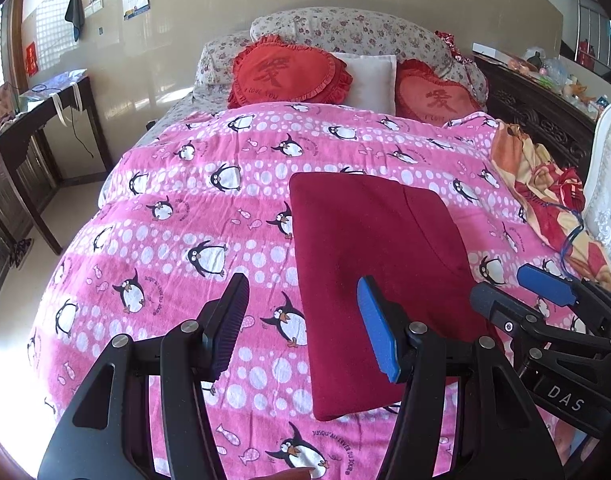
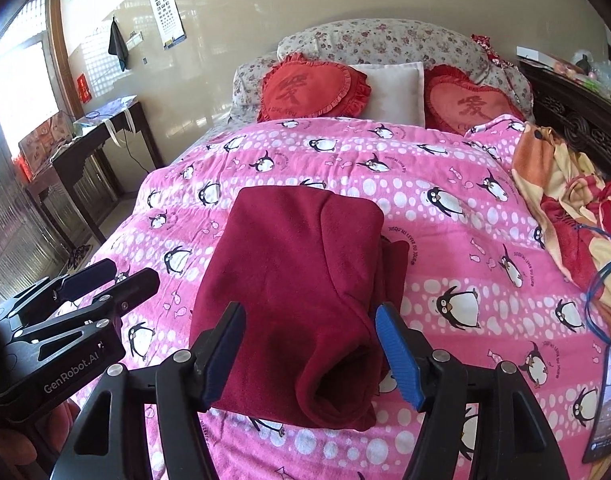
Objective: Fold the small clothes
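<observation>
A dark red garment lies folded into a rough rectangle on the pink penguin bedcover. Its near right end is rolled and bulges. My left gripper hovers open at the garment's near left edge, with nothing pressed between its pads. My right gripper stands open above the near end of the garment. The cloth shows between its fingers, but the pads do not press on it.
Two red heart cushions and a white pillow lie at the head of the bed. An orange and red blanket is bunched at the right edge, with a blue lanyard card nearby. A dark side table stands left.
</observation>
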A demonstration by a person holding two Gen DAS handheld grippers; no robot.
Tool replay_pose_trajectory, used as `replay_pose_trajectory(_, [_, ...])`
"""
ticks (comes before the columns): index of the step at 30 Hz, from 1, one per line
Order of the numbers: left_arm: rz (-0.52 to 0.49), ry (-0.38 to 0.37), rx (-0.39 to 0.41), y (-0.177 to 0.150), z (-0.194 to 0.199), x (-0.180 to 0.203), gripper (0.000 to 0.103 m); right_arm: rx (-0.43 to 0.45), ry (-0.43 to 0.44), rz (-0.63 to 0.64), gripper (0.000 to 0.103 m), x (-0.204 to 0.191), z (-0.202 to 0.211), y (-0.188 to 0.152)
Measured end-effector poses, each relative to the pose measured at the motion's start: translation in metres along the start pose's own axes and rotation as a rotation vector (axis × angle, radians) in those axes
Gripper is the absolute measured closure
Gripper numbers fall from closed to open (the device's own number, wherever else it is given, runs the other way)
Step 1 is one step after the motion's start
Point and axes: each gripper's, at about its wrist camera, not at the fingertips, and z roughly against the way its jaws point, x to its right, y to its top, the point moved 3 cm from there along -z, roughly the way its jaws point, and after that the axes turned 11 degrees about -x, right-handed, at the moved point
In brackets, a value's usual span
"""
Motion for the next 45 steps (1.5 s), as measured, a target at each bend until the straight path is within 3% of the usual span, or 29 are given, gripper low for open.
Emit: replay_pose_trajectory(45, [-0.011,-0.011,-0.031,-0.001,-0.016,0.003,0.046,-0.055,0.007,-0.023,0.038,0.001,-0.020,0.000])
